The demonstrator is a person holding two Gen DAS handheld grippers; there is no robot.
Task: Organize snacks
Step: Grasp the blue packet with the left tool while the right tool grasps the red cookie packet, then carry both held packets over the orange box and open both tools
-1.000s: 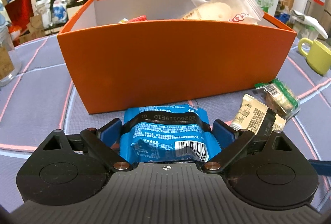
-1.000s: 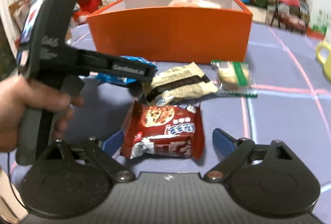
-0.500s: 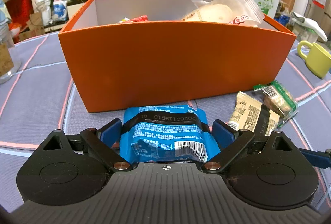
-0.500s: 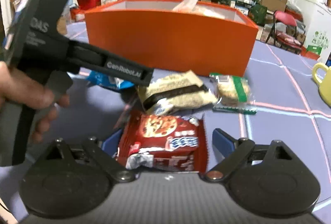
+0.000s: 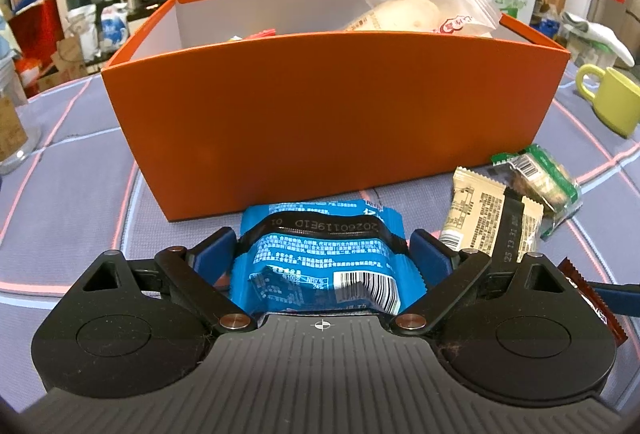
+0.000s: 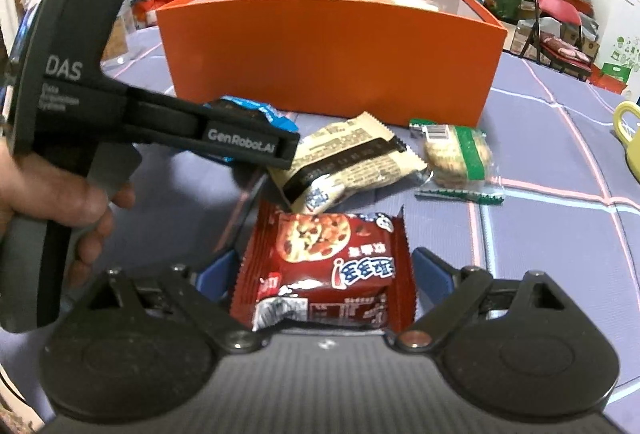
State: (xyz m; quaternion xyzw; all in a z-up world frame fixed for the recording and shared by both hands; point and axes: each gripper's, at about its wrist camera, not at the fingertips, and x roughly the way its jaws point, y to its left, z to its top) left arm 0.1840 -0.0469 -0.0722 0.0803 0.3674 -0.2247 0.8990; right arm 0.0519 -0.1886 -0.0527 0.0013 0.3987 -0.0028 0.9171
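An orange box (image 5: 332, 121) stands on the table with a clear bread packet (image 5: 424, 9) leaning inside. My left gripper (image 5: 322, 250) is shut on a blue snack packet (image 5: 320, 254), lifted a little just in front of the box. My right gripper (image 6: 326, 270) is shut on a red cookie packet (image 6: 324, 270), held above the table nearer the front. The box also shows in the right wrist view (image 6: 328, 45). A beige packet (image 6: 344, 161) and a green-striped packet (image 6: 456, 153) lie on the table before the box.
A yellow-green mug (image 5: 612, 97) stands at the right. A glass jar (image 5: 12, 125) stands at the far left. The left gripper's body and the hand holding it (image 6: 60, 137) fill the left of the right wrist view. Cluttered shelves lie behind the table.
My left gripper has risen slightly with the blue packet. My right gripper has lifted the red cookie packet and moved closer to the box.
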